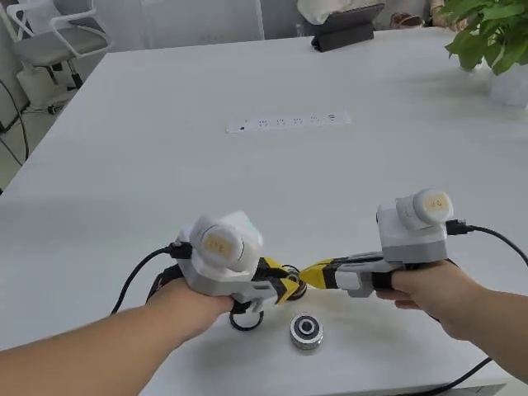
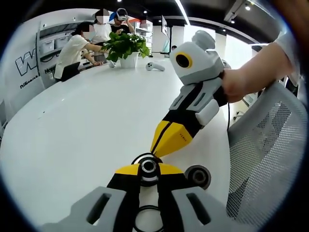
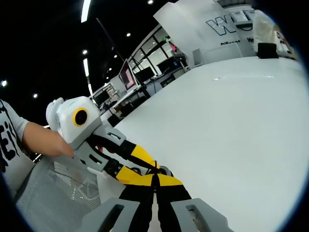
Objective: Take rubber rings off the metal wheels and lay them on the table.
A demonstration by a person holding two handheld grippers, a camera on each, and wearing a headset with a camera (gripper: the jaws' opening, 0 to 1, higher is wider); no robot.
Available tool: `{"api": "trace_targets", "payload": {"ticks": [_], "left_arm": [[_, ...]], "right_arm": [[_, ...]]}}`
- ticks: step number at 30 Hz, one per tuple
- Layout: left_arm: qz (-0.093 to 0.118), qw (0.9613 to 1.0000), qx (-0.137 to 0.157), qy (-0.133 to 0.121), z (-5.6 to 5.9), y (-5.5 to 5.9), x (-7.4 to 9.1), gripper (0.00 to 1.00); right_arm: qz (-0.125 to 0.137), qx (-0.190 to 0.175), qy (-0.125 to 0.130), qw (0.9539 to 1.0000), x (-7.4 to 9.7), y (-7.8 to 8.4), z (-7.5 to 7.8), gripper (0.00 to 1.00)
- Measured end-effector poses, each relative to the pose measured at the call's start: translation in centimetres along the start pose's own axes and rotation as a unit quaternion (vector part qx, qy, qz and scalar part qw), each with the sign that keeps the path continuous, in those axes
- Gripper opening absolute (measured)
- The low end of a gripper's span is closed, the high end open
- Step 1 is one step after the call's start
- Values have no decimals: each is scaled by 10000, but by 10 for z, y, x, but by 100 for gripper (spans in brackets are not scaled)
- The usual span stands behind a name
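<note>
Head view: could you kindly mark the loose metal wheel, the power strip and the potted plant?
metal wheel [image 1: 306, 328], head view, its hub.
power strip [image 1: 289, 122], head view, its middle.
potted plant [image 1: 483, 33], head view, its leaves.

left gripper [image 2: 148, 174] jaws clamped on a metal wheel [image 2: 148, 166], one yellow tip each side. right gripper [image 2: 156, 149] comes in from upper right, tips pinched together on the black rubber ring [image 2: 140, 157] at the wheel's far edge. second wheel [image 2: 197, 176] lies on the white table [image 2: 72, 145] just right of the jaws. plant [image 2: 126, 46] and people at far end, mesh chair [image 2: 270, 159] on the right
</note>
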State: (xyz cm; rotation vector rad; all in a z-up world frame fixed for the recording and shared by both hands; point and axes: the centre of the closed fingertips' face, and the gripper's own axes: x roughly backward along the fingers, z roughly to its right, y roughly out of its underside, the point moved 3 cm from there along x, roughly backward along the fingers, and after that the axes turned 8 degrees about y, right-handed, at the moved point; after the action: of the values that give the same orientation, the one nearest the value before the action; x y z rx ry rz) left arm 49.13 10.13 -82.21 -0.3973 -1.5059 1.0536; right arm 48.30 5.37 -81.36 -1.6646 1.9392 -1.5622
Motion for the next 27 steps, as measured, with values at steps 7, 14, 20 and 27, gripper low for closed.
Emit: {"api": "trace_targets", "payload": {"ticks": [7, 14, 20, 27], "left_arm": [[-20, 10000, 14, 84, 1, -3, 4, 10], [154, 9998, 4, 149, 4, -9, 14, 14], [209, 9996, -108, 138, 5, -8, 27, 15], [336, 9993, -86, 112, 4, -12, 41, 20]], "right_arm": [[0, -53, 3, 10000, 2, 0, 1, 0], [45, -137, -40, 9999, 3, -2, 2, 0], [84, -193, -66, 9998, 4, -4, 4, 0], [172, -285, -124, 9994, 6, -7, 4, 0]]}}
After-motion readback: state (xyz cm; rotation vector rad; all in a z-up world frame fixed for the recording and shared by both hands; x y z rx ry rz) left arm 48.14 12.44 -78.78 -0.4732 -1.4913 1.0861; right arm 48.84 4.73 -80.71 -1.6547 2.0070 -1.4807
